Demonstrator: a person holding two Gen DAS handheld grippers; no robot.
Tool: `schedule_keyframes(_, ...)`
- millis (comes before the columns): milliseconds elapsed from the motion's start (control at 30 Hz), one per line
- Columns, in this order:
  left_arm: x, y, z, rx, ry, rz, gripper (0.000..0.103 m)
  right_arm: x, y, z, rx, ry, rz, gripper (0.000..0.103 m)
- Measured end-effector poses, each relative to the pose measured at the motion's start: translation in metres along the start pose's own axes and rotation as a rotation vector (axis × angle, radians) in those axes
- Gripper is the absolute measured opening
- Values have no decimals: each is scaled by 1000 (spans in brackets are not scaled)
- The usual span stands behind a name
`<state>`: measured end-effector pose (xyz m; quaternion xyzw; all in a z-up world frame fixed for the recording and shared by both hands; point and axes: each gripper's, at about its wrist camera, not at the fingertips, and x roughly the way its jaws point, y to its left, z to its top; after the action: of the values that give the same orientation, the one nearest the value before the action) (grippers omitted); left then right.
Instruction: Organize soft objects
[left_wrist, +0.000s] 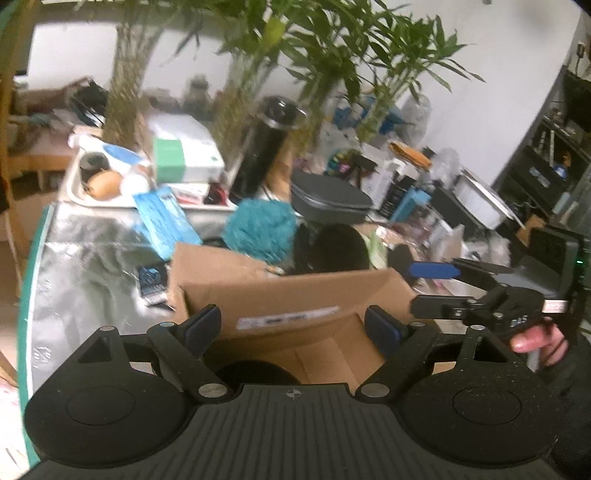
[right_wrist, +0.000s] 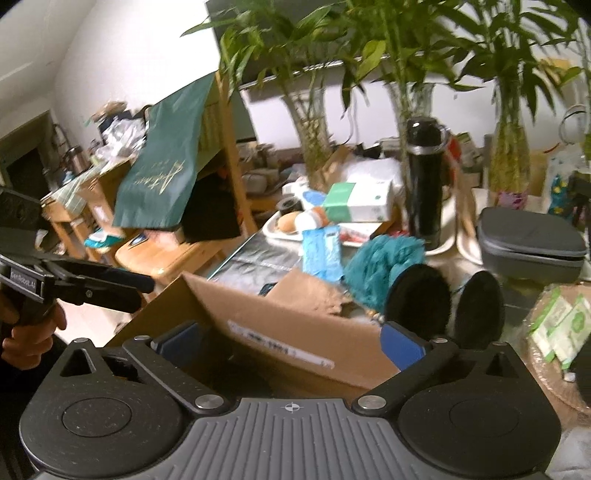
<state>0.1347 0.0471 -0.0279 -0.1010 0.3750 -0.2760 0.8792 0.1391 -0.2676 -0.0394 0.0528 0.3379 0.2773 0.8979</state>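
The left gripper (left_wrist: 293, 326) hangs with its blue-padded fingers (left_wrist: 382, 328) spread wide above an open brown cardboard box (left_wrist: 288, 291) bearing a white label. A round black fuzzy object (left_wrist: 256, 373) lies inside the box, near the camera. Beyond the far flap sit a fluffy teal soft ball (left_wrist: 260, 230) and, just to its right, a black furry pad (left_wrist: 338, 249). At right, the right gripper (left_wrist: 436, 288) is held in a hand (left_wrist: 535, 338), its fingers apart. A tall black flask (left_wrist: 264, 147) stands farther back on the cluttered table (left_wrist: 92, 251).
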Motion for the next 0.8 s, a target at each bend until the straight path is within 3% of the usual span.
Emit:
schedule_keyframes(267,-6,2,2,10,-96,177,86,1,-12,0,47,-36,-106,103)
schedule_keyframes(467,-4,2,4,25,-120,283,86,3,-21,-2,66,-43,-214,103)
schedule_keyframes(800,6,3,14,58,-132,328,86,10,-40,-1,65,-19,-324,103)
